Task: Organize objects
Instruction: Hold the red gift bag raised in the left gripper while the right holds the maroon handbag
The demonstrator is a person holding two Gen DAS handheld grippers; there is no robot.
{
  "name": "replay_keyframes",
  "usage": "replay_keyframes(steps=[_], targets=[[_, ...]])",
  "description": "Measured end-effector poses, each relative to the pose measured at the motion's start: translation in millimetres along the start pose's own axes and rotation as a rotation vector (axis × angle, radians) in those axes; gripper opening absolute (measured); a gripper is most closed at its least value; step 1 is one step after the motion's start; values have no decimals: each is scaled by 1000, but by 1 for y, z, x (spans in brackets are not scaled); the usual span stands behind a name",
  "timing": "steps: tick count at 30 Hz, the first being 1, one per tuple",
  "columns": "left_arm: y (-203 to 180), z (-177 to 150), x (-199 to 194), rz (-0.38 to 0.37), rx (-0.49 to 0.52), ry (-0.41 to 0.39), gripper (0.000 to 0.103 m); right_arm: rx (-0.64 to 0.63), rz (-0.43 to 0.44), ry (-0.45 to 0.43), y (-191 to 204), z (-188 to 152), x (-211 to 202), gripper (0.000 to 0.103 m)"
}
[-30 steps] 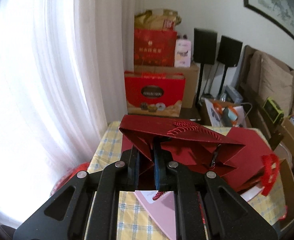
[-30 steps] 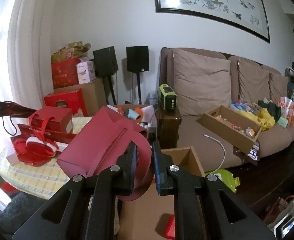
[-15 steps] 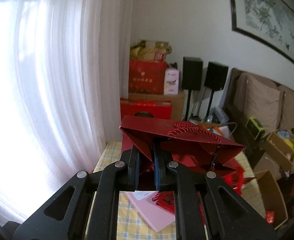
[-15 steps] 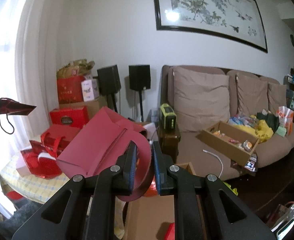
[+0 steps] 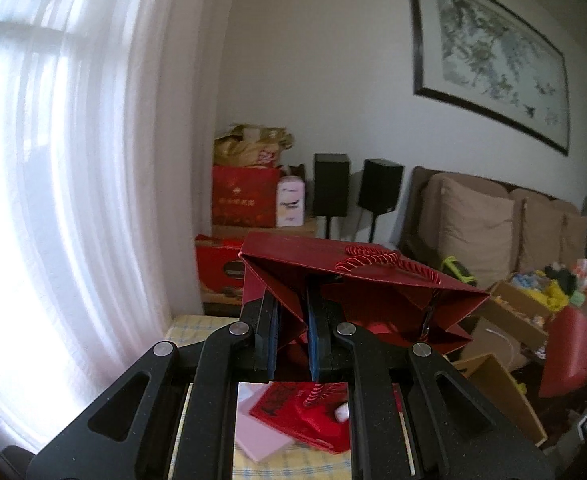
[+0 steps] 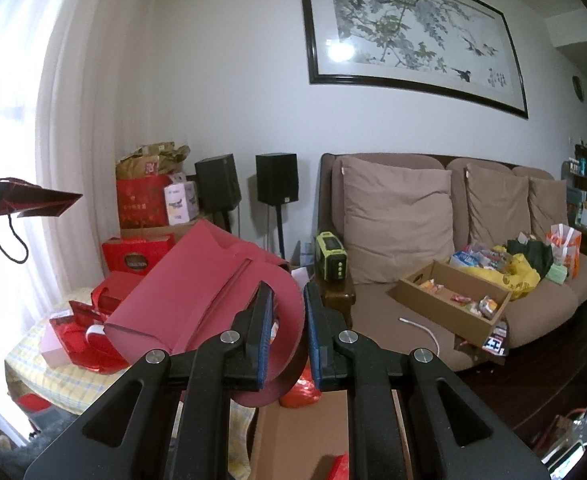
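Note:
My left gripper (image 5: 293,320) is shut on the folded side of a dark red paper gift bag (image 5: 373,280) with a red rope handle, held high above the table. The same bag shows at the far left of the right wrist view (image 6: 29,204), its cord hanging down. My right gripper (image 6: 287,320) is shut on the curved flap of a flat matte red bag (image 6: 197,292), held above the table's edge. Below lie shiny red bags (image 6: 81,336) and a pink box (image 5: 261,436) on the yellow checked tablecloth (image 6: 45,372).
White curtains (image 5: 73,200) fill the left. Stacked red gift boxes (image 6: 141,204) and two black speakers (image 6: 277,178) stand at the wall. A brown sofa (image 6: 433,240) holds cushions, a cardboard tray (image 6: 449,300) and bags. An open cardboard box (image 5: 497,392) sits on the floor.
Both grippers have risen with their bags. The left view now looks over the table toward the wall and sofa; the table and boxes have dropped lower in both views.

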State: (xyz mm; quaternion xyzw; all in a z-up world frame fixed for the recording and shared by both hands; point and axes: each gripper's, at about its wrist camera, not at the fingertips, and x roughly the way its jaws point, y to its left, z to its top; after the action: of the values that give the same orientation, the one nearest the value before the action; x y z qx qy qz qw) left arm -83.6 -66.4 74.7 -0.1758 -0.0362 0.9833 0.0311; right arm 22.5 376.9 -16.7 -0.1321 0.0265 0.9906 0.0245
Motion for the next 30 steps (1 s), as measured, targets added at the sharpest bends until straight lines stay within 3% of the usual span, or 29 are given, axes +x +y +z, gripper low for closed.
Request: replay_keyframes(steps=[9,17,30], targets=[[-24,2,-12,-52,22,-7,11,-3,-11,-8,2,2,1,14],[-37,-2,-13,-85,37,-5,11,9,-88,-11,-16,2,-2,14],[-61,5,-38,-151,58,-41,11,40,-95,-22,-32,5,-9,14]])
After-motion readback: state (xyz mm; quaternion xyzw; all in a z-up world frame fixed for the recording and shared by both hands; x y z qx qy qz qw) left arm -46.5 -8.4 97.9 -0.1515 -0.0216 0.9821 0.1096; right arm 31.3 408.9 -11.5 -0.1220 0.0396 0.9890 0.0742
